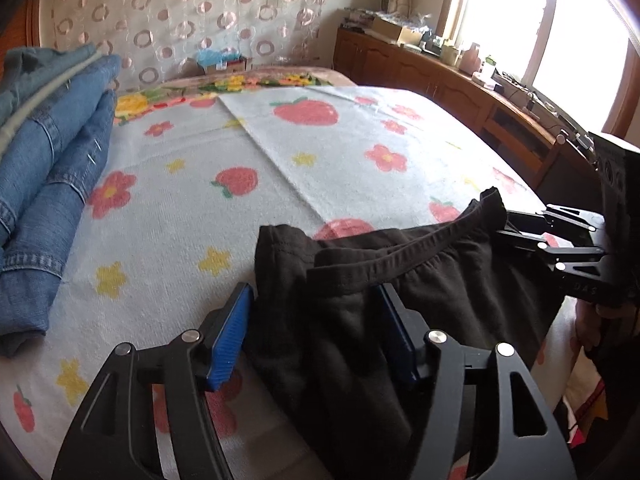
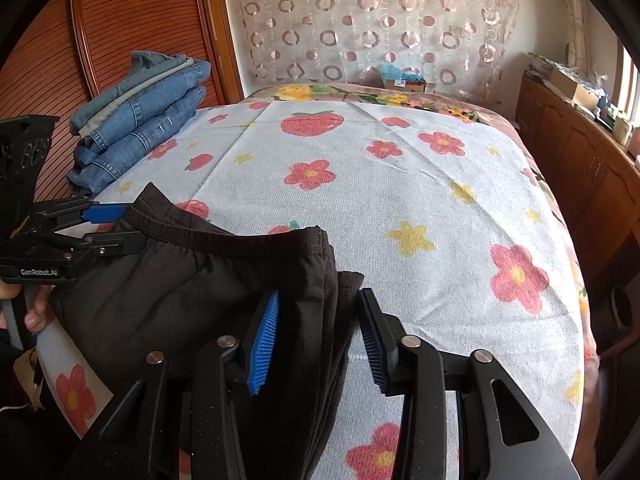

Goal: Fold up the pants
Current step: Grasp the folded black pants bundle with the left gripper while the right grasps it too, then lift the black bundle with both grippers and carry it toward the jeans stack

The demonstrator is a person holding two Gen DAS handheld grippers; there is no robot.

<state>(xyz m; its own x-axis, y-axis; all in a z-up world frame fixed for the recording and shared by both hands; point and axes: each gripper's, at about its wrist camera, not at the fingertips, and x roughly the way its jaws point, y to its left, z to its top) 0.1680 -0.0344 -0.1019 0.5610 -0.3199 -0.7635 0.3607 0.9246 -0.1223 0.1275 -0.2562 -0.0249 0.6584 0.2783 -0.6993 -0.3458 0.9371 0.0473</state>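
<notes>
Black pants (image 1: 400, 280) lie at the near edge of the bed, waistband facing away; they also show in the right wrist view (image 2: 192, 276). My left gripper (image 1: 316, 320) is open, its blue pads either side of the pants' left waist corner, cloth between them. My right gripper (image 2: 320, 332) is open around the right waist corner, with a gap between the cloth and the right pad. Each gripper shows in the other's view: the right one (image 1: 520, 232) and the left one (image 2: 120, 224).
The bed wears a white sheet (image 2: 380, 200) printed with strawberries and flowers. Folded blue jeans (image 2: 140, 120) are stacked at its far left, also in the left wrist view (image 1: 52, 160). A wooden cabinet (image 1: 460, 92) with clutter runs along the right wall.
</notes>
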